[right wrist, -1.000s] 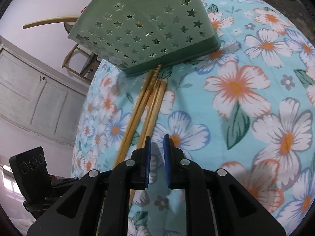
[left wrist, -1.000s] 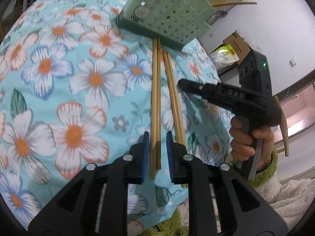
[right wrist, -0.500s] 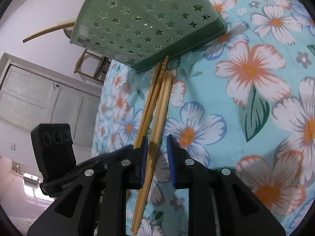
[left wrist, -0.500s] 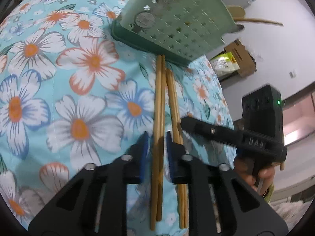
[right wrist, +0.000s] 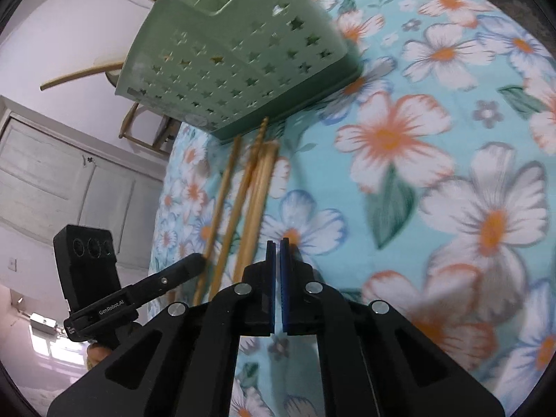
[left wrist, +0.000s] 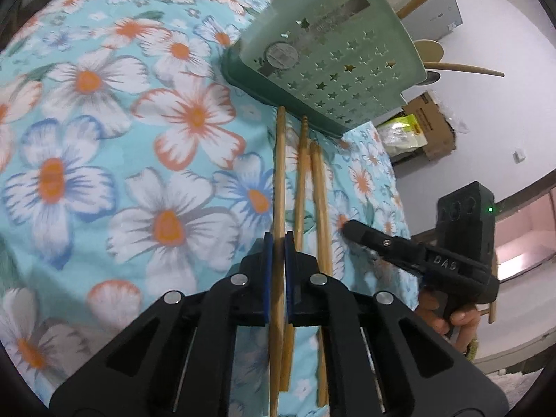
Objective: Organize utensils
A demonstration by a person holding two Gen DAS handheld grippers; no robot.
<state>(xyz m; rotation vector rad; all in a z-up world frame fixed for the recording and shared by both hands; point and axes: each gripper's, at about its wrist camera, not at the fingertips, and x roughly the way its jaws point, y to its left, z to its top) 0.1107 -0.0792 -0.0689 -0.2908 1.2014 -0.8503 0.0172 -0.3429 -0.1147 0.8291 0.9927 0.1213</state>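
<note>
The left tool [left wrist: 276,243] is gripping one bamboo chopstick [left wrist: 279,173], the leftmost of the wooden sticks lying on the floral turquoise cloth [left wrist: 104,139] over the desk, tips near the pale green star-punched plastic utensil basket [left wrist: 333,59]. The right tool [right wrist: 277,243] is clenching on nothing, beside the sticks. Next, I judge, lifting and tipping the stick into the basket. Beyond are white walls and a cardboard box [left wrist: 431,125].
</note>
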